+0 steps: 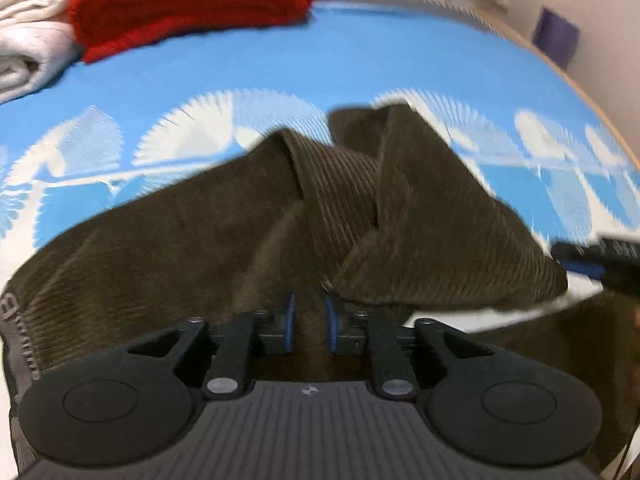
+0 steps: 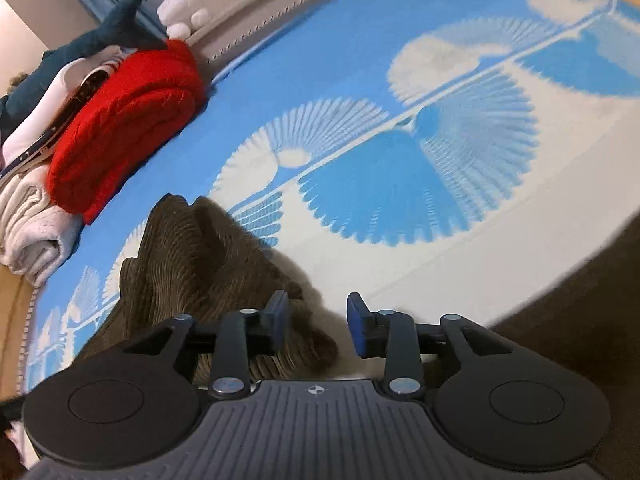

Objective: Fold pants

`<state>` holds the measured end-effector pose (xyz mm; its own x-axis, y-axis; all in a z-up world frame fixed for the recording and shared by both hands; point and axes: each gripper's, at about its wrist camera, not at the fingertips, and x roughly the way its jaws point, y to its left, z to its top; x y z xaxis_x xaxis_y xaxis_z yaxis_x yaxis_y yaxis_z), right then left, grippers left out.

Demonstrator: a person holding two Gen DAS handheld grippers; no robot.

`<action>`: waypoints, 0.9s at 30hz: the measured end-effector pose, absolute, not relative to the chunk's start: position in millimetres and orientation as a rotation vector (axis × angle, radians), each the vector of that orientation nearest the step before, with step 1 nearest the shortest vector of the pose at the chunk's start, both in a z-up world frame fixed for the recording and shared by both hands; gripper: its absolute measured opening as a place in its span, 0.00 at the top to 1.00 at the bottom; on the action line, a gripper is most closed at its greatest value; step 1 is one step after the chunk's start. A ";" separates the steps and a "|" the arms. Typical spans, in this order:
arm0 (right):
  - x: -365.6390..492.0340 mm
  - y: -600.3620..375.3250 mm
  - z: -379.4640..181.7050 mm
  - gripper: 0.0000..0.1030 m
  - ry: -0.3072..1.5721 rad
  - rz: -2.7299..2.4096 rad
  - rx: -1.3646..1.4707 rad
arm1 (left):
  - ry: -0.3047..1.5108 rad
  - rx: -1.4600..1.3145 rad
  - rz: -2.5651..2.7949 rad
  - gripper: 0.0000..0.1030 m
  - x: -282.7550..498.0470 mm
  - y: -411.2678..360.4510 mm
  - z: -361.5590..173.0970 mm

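The brown corduroy pants lie bunched and twisted on the blue and white bedspread. A fold of them runs up between the blue pads of my left gripper, which is shut on the cloth. At the right edge of the left wrist view, the tip of my right gripper hangs just past the heap's corner. In the right wrist view the pants pile up at lower left. My right gripper stands open over the heap's right edge, its left finger above the cloth, with nothing gripped.
A folded red knit and cream folded clothes sit stacked at the bed's far left. A dark plush shark lies behind them. A brown surface fills the lower right. The patterned bedspread stretches to the right.
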<state>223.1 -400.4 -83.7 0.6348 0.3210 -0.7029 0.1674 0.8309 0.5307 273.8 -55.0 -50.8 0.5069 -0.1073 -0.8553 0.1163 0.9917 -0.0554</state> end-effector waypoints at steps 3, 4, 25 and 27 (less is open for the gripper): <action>241.0 -390.3 -94.9 0.63 0.966 0.157 0.574 | 1.073 0.033 -0.174 0.59 276.3 -70.2 -65.4; 244.7 -387.7 -97.6 0.64 0.980 0.173 0.571 | 1.086 0.033 -0.185 0.54 277.7 -74.7 -69.6; 185.0 -412.9 -20.0 0.89 0.562 -0.344 0.588 | 1.132 0.170 -0.108 0.92 293.4 -92.3 -112.5; 197.6 -422.3 -42.0 0.88 0.695 -0.305 0.669 | 1.153 0.140 -0.103 0.92 296.0 -84.7 -115.0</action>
